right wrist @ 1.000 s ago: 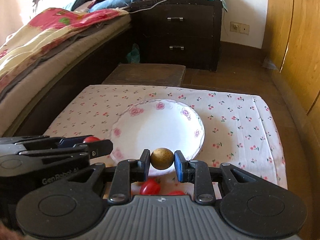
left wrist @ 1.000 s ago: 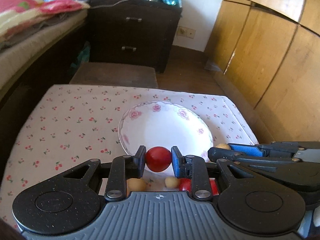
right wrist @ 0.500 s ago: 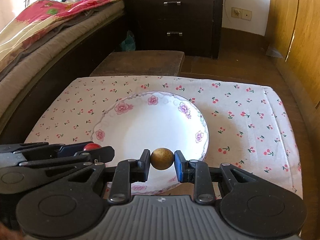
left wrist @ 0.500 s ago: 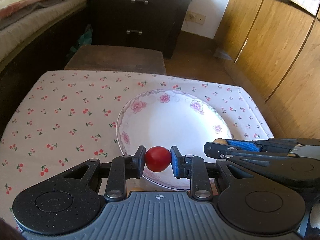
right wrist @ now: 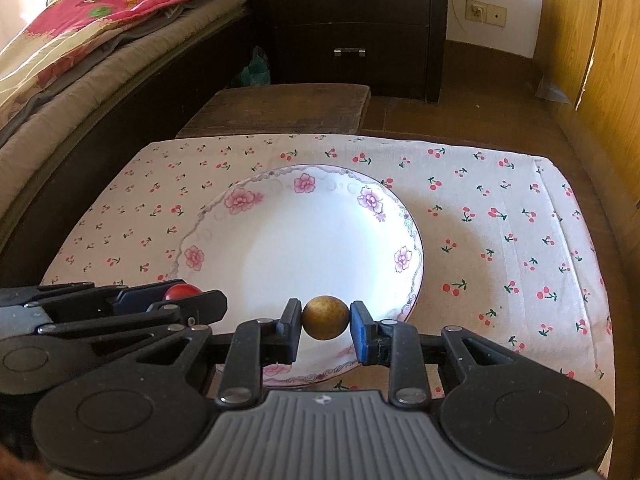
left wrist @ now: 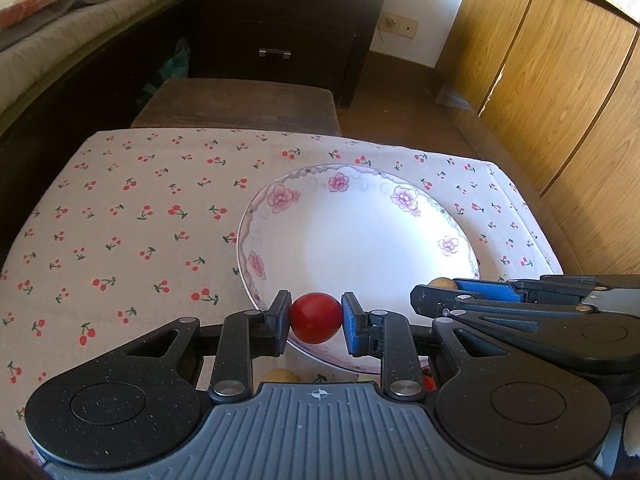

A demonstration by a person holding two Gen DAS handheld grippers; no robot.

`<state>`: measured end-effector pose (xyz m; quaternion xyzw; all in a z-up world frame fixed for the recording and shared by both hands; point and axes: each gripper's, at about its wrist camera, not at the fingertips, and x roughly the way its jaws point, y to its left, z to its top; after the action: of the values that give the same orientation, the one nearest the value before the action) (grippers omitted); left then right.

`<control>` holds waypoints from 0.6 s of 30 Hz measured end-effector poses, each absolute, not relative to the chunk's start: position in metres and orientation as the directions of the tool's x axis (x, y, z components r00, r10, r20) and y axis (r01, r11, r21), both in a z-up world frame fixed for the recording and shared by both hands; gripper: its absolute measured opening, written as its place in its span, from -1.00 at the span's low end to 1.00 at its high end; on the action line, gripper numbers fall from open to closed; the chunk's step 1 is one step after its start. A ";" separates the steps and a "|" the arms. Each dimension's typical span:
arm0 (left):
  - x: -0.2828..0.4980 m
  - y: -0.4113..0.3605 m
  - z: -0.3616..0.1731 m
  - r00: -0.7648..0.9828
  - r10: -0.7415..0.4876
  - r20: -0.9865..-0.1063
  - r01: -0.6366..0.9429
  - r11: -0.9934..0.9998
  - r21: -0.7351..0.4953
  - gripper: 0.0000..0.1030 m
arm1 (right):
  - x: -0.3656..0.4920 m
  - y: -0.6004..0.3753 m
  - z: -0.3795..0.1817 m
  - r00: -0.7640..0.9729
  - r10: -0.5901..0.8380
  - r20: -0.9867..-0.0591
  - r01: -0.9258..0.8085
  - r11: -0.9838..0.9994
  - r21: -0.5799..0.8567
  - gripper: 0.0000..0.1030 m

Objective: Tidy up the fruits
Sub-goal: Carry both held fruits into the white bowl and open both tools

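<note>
My left gripper (left wrist: pixel 316 320) is shut on a red cherry tomato (left wrist: pixel 315 314), held over the near rim of a white flowered plate (left wrist: pixel 360 240). My right gripper (right wrist: pixel 325 322) has a round brown fruit (right wrist: pixel 325 317) between its blue pads, also over the plate's (right wrist: pixel 312 248) near edge; its jaws are just starting to open. The two grippers sit side by side. In the right wrist view the left gripper (right wrist: pixel 218 300) and its tomato (right wrist: pixel 182 291) show at lower left. A yellowish fruit (left wrist: pixel 282 375) peeks out under the left gripper.
The plate rests on a cherry-print cloth (left wrist: pixel 140 220) over a low table. Beyond it stand a wooden stool (left wrist: pixel 240 100) and a dark drawer chest (left wrist: pixel 280 20). A bed (right wrist: pixel 80 60) runs along the left and wooden cupboard doors (left wrist: pixel 560 100) along the right.
Both grippers moved forward and down with their fruits, from in front of the plate to over its near rim. The loose fruits on the cloth slipped mostly out of sight beneath them.
</note>
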<state>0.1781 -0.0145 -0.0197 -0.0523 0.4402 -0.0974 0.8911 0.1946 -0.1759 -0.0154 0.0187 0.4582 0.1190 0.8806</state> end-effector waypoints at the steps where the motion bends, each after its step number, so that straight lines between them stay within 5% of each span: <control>1: 0.178 -0.015 -0.020 0.593 -0.219 -0.775 0.129 0.976 -0.178 -0.35 | 0.195 -0.176 -0.016 0.551 0.227 -0.803 -0.191 0.971 0.143 -0.43; 18: 0.179 -0.012 -0.016 0.597 -0.228 -0.770 0.115 0.973 -0.199 -0.17 | 0.196 -0.180 -0.012 0.559 0.227 -0.797 -0.165 0.973 0.162 -0.43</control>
<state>0.1787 -0.0121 -0.0165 -0.0641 0.4387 -0.0961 0.8912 0.1963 -0.1803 -0.0122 0.0341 0.4562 0.1113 0.8822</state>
